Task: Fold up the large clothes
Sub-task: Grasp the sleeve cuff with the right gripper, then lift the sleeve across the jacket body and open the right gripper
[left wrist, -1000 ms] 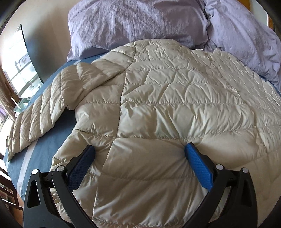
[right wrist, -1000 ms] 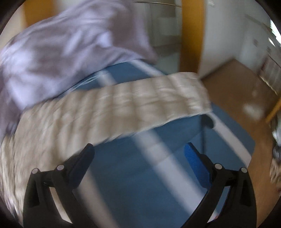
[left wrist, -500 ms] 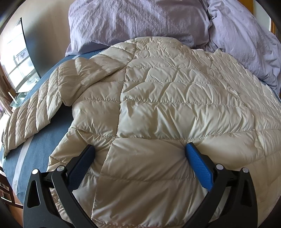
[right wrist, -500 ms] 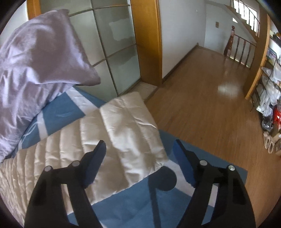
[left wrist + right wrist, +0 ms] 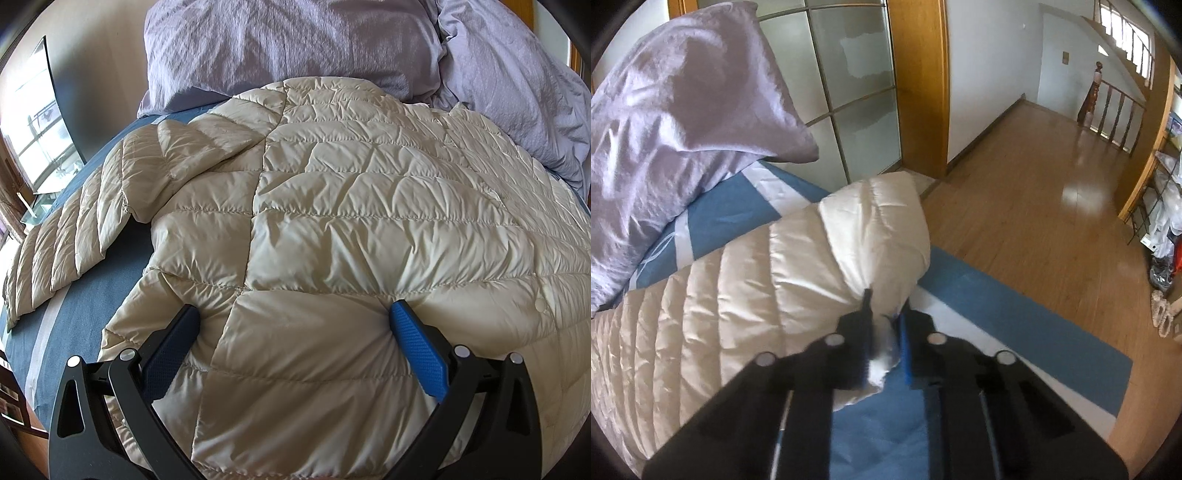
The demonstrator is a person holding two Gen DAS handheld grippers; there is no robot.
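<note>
A cream quilted down jacket point(image 5: 332, 221) lies spread on a blue bed. In the left wrist view my left gripper point(image 5: 295, 314) stands wide open, its blue pads point(image 5: 417, 350) pushed down into the jacket's body near the hem, with a puff of fabric between them. One sleeve point(image 5: 66, 251) stretches off to the left. In the right wrist view my right gripper point(image 5: 884, 306) is shut on the end of the other sleeve point(image 5: 871, 229), which bunches up at the cuff near the bed's edge.
Lilac pillows point(image 5: 295, 44) and bedding point(image 5: 683, 92) lie along the jacket's far side. The blue sheet point(image 5: 1015, 325) ends at a wooden floor point(image 5: 1052, 184). A glass sliding door point(image 5: 849, 92) stands behind the bed, and a cluttered rack point(image 5: 1163, 221) at the far right.
My right gripper has swung over to the end of the sleeve, come down on it and shut on the cuff, which now bunches up. The left gripper has stayed where it was.
</note>
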